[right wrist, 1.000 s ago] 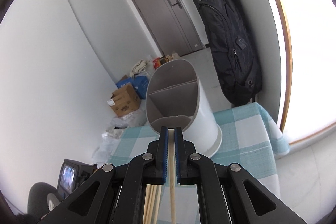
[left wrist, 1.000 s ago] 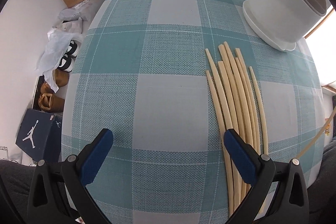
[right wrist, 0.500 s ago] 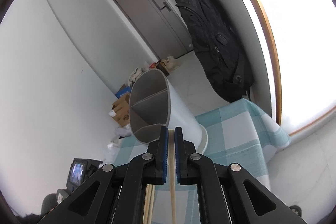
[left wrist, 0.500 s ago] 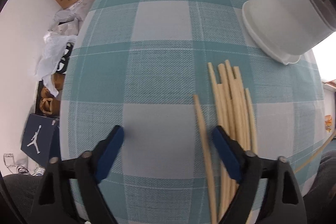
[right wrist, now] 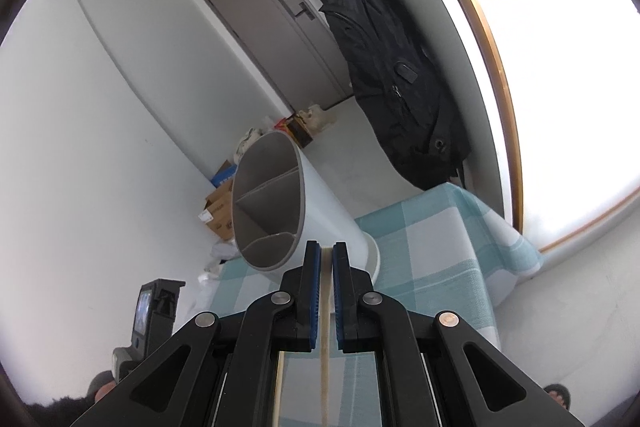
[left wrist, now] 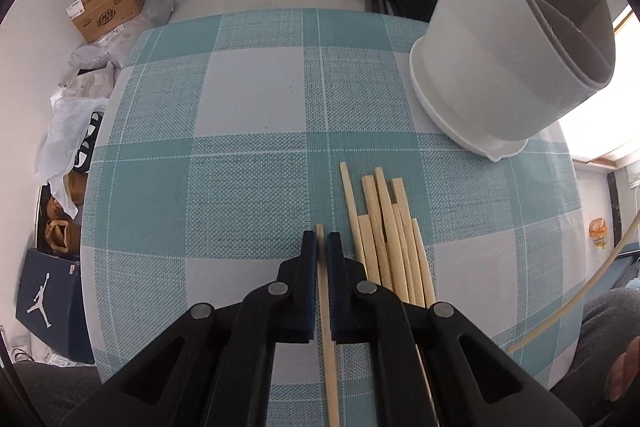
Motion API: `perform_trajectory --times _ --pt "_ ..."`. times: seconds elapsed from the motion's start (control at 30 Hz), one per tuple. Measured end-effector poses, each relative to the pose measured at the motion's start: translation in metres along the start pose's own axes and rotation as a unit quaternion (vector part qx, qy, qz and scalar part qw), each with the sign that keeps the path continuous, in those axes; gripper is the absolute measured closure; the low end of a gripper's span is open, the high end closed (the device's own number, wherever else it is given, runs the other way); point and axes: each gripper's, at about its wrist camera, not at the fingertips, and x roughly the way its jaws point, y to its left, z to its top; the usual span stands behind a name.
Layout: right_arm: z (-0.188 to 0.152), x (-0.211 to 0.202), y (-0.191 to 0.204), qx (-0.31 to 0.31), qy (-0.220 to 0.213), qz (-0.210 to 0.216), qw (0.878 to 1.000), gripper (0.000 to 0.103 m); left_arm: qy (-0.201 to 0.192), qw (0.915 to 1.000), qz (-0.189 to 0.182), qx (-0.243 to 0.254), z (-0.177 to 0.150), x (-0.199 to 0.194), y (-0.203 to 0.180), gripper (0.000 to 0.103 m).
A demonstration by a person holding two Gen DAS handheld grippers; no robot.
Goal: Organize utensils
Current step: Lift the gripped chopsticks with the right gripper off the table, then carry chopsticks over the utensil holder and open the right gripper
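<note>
On the teal checked tablecloth (left wrist: 240,147) lie several pale wooden chopsticks (left wrist: 384,227) in a loose bundle. Just left of that bundle my left gripper (left wrist: 321,239) points down, its jaws closing on a single chopstick (left wrist: 326,327) that the blue pads touch on both sides. A white utensil holder (left wrist: 500,47) with grey dividers stands at the far right of the table. My right gripper (right wrist: 327,251) is shut on another chopstick (right wrist: 325,347), held in the air and aimed toward the holder (right wrist: 320,215). That chopstick's long end (left wrist: 580,291) shows at the right in the left wrist view.
Cardboard boxes (left wrist: 108,7), plastic bags (left wrist: 68,131) and a shoe box (left wrist: 48,295) sit on the floor left of the table. A black backpack (right wrist: 400,87) hangs near the window behind the table. A person's knee (left wrist: 608,339) is at the near right edge.
The left gripper's jaws went from wide open to shut around one chopstick pulled left of the bundle. The right gripper rolled a little, still holding its chopstick near the holder.
</note>
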Motion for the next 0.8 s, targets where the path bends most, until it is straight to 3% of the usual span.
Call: perform_trajectory --times 0.27,0.43,0.53,0.8 --pt "-0.004 0.000 0.023 -0.032 -0.002 -0.012 0.999 0.098 -0.106 0.9937 -0.036 -0.002 -0.010 -0.051 -0.005 0.102" --pt "-0.004 -0.010 0.048 -0.059 -0.010 -0.006 0.998 0.098 -0.168 0.9818 -0.083 -0.029 -0.013 -0.085 0.008 0.103" --pt "-0.002 -0.016 0.062 -0.078 -0.015 -0.004 0.997 0.098 -0.197 0.9754 -0.093 -0.036 -0.012 -0.098 0.011 0.103" --pt "0.001 -0.024 0.090 -0.112 -0.027 -0.001 0.993 0.098 -0.220 0.9690 -0.112 -0.008 -0.010 -0.106 0.005 0.103"
